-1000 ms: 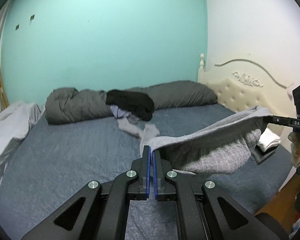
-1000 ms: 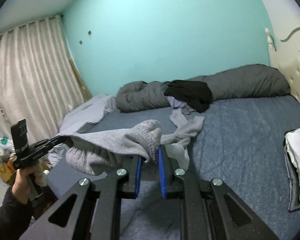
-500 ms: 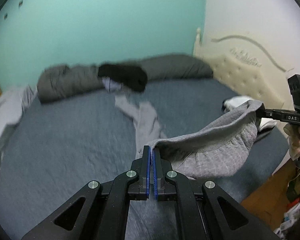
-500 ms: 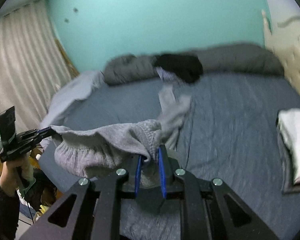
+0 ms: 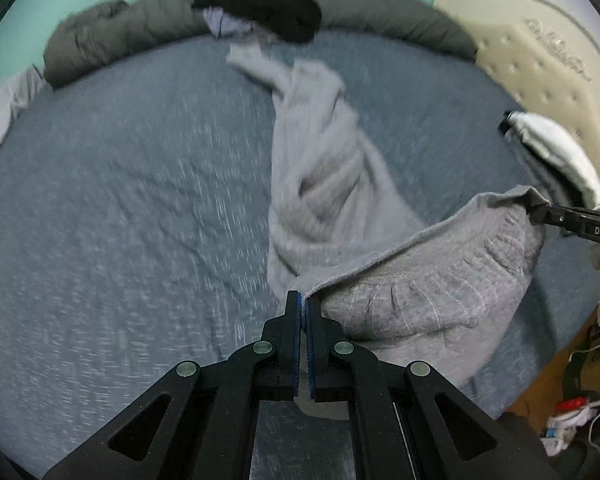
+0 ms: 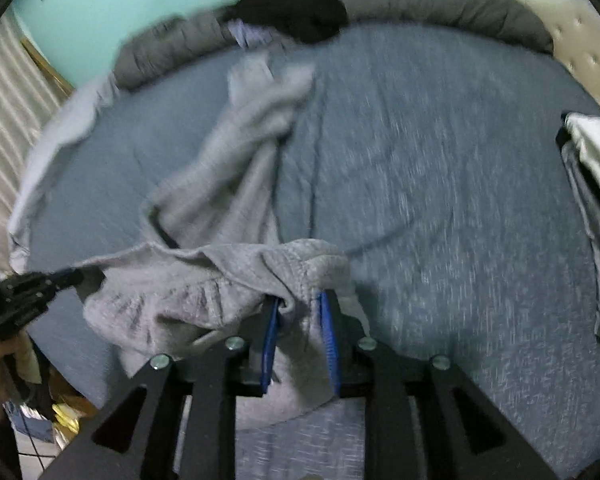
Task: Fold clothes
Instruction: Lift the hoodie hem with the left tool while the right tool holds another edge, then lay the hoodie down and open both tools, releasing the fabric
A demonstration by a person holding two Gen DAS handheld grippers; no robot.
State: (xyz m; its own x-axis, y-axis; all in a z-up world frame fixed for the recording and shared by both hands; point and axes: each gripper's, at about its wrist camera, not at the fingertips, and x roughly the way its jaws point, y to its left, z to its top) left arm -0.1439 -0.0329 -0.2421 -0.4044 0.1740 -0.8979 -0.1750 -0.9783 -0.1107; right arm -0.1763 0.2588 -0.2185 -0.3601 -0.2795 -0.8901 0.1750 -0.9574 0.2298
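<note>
Grey sweatpants (image 5: 324, 184) stretch across the blue bed (image 5: 120, 200), legs trailing toward the far pillows. My left gripper (image 5: 303, 300) is shut on one end of the ribbed waistband (image 5: 432, 296). My right gripper (image 6: 298, 308) is shut on the other end of the waistband (image 6: 300, 268), with bunched cloth between its blue pads. The waistband hangs slack between the two grippers above the bed's near edge. Each view shows the other gripper: the right one (image 5: 540, 216) at the right edge, the left one (image 6: 66, 278) at the left edge. Both views are motion-blurred.
A long dark grey duvet roll (image 5: 120, 40) with black clothing (image 5: 268, 8) on it lies along the far side of the bed. Folded white and dark garments (image 6: 592, 148) sit near the cream headboard (image 5: 540, 60). A curtain (image 6: 8, 80) hangs at left. Clutter lies on the floor (image 5: 580, 412).
Both grippers have tilted down toward the bed and lowered. The sweatpants' legs now lie spread along the mattress instead of bunched beyond the waistband.
</note>
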